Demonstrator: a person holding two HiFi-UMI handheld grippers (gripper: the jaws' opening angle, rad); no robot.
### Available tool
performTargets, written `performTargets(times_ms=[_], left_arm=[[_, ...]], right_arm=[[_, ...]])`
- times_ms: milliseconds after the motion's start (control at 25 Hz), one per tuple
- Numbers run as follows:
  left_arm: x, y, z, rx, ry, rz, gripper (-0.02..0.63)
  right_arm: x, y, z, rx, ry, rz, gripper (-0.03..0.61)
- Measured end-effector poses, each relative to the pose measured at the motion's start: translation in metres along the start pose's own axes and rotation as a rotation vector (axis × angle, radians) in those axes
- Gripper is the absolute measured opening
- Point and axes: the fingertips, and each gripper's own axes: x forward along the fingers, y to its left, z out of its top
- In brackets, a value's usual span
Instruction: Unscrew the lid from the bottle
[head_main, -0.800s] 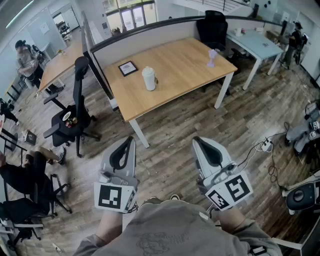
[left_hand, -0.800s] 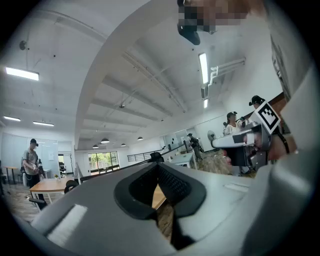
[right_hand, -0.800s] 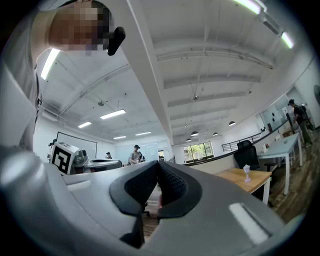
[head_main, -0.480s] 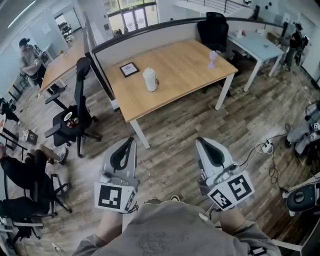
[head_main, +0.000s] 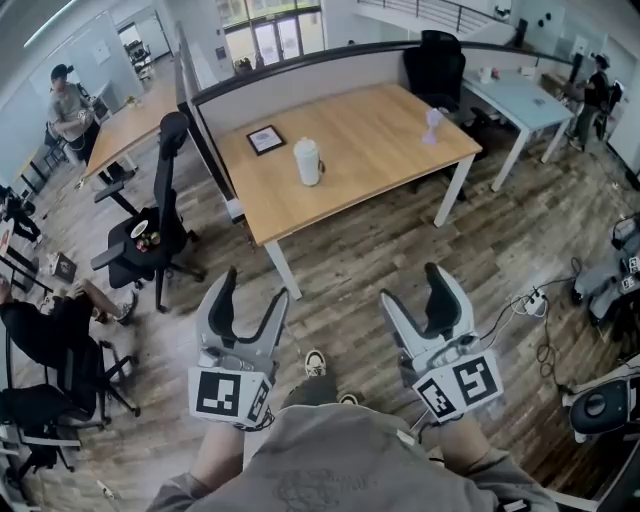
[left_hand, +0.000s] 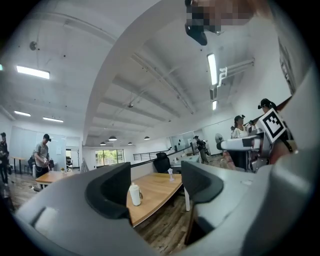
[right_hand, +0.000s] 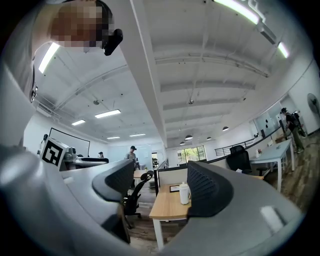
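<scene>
Since the capped bottle (head_main: 307, 161) stands on the table (head_main: 380, 130) at upper centre, well away, left gripper (head_main: 253, 287) and right gripper (head_main: 412, 285) hang low in frame, jaws apart, empty, likely readied for approach.

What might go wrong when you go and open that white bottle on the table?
1. The bottle stands loose on the table. The left gripper and the right gripper are both open, empty and far from it. If only one twists the lid, the whole bottle may spin or tip over.
2. The picture frame lies near the bottle, so a reaching gripper might knock it.
</scene>
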Motion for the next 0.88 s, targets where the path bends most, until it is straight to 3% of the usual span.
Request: performTargets(times_ms=[120, 440, 880], left_arm=[[0.002, 0.010, -0.008, -0.041, 0.003, 0.004, 0.314], [0.042, 0.041, -0.030, -0.057, 0.020, 0.000, 0.314], [0.142, 0.127, -0.061, -0.098, 0.048, -0.010, 0.314]], right_arm=[[0.008, -0.002, -0.005, -0.005, 0.017, -0.004, 0.322], [0.056, -0.011, -0.028, 0.011, 0.077, 0.024, 0.321], [0.194, -0.041, -0.064, 0.020, 0.170, 0.041, 0.321]])
